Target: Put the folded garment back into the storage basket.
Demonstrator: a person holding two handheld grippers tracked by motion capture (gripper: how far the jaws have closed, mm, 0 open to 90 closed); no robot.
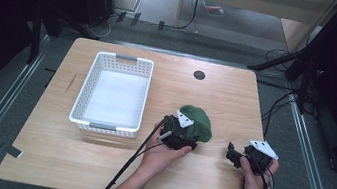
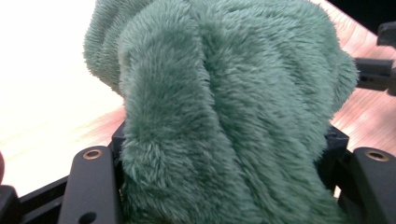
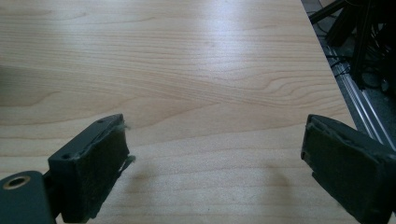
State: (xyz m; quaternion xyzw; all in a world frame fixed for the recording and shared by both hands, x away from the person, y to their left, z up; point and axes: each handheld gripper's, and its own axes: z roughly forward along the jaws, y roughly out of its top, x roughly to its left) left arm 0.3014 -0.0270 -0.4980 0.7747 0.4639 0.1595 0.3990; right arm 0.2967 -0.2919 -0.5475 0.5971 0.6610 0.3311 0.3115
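Green plush cloth (image 2: 224, 112) is bunched between the jaws of the left gripper (image 1: 186, 133), which is clenched on it; on the table (image 1: 95, 164) the fluffy heap sits just right of centre, reaching toward one o'clock from that gripper. At three o'clock of it, a little apart, the right gripper (image 1: 234, 157) (held low over bare wood) has its jaws spread wide with nothing between them. At nine o'clock of the cloth stands a white basket (image 1: 85, 89), near the left gripper.
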